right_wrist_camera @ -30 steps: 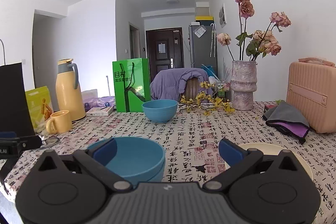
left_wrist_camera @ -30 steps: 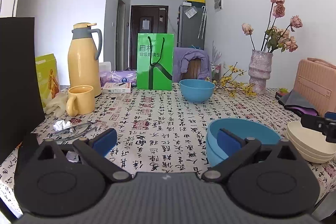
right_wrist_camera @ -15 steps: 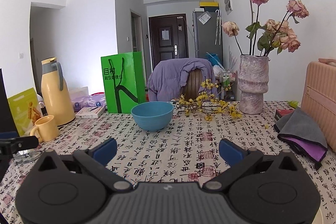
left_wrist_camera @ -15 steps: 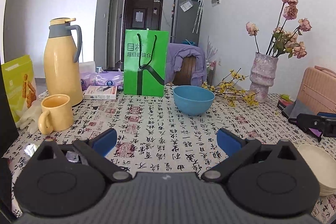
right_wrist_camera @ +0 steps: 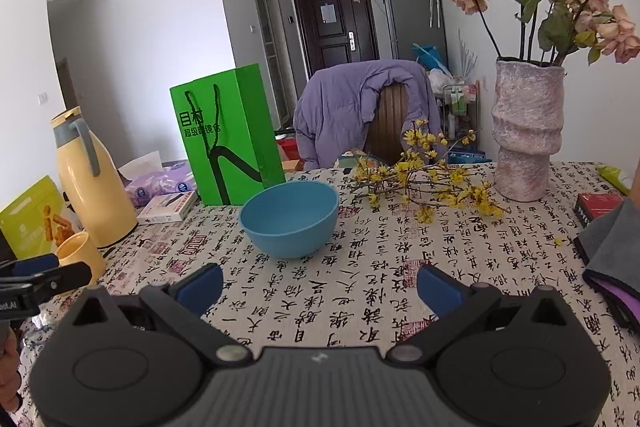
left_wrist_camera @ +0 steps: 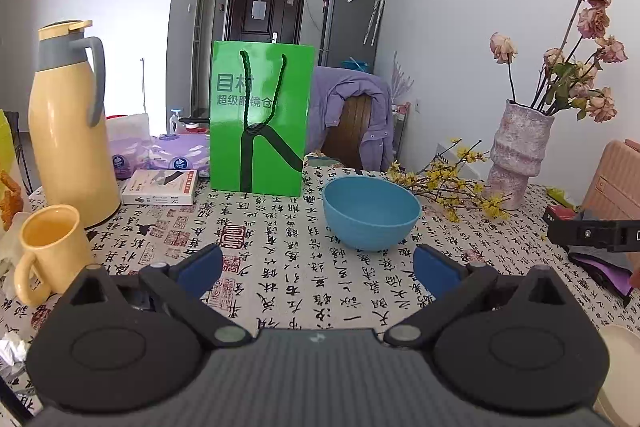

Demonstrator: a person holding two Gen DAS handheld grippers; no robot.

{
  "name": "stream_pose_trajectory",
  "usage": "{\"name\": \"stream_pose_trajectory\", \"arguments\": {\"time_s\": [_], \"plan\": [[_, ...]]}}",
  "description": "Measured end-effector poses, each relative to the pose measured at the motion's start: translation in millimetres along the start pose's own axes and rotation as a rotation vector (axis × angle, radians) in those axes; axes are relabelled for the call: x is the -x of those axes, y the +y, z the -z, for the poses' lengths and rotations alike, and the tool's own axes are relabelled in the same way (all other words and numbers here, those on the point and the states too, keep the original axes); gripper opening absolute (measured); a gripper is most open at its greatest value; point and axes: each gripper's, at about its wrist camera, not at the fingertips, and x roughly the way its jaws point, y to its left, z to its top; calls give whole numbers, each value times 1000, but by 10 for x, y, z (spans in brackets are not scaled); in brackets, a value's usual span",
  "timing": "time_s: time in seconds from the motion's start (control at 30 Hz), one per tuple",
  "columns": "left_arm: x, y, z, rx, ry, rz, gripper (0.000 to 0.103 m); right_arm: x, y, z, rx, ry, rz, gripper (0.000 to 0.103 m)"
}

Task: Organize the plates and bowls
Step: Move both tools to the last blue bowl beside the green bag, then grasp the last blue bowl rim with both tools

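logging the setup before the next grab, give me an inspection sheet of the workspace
surface: table under a calligraphy-print tablecloth
job's things: one blue bowl upright, empty; cream plate edge at lower right
clutter: yellow thermos, yellow mug, green paper bag, small box, vase of dried roses, yellow flower sprigs
grippers: left gripper open, empty; right gripper open, empty
cables: nothing seen
surroundings: chair draped with purple jacket, dark door, fridge

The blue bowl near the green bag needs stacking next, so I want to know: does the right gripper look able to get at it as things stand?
Probably yes. The right gripper is open and empty, the blue bowl sits just ahead of it, and only bare tablecloth lies between.
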Motion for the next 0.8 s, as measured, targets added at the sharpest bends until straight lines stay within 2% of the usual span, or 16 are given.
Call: {"name": "stream_pose_trajectory", "arguments": {"time_s": [0.1, 0.23, 0.3, 0.33, 0.43, 0.5, 0.57, 0.73, 0.8], "plan": [[-311, 12, -137, 11, 37, -3, 103, -294, -98, -218, -10, 44, -22, 102], [-829, 50, -333, 30, 95, 28, 101, -800, -237, -463, -74, 123, -43, 99], [-1099, 88, -417, 67, 140, 29, 88, -1090, -307, -553, -107, 170, -46, 93], [-1239, 107, -454, 83, 160, 36, 85, -1225, -325, -580, -115, 188, -44, 92], [-1644, 132, -514, 101, 202, 54, 70, -1594, -380, -631, -139, 220, -30, 89], [-1884, 142, -529, 108, 226, 43, 56, -1826, -421, -648, -159, 241, -20, 79], [-2132, 169, -540, 126, 249, 45, 47, -2035, -458, -653, -183, 266, -24, 72], [-2546, 207, -520, 158, 297, 49, 41, -2385, -463, -643, -205, 291, -48, 49], [-2641, 222, -493, 167, 316, 69, 25, -2479, -425, -629, -200, 292, -50, 31]]}}
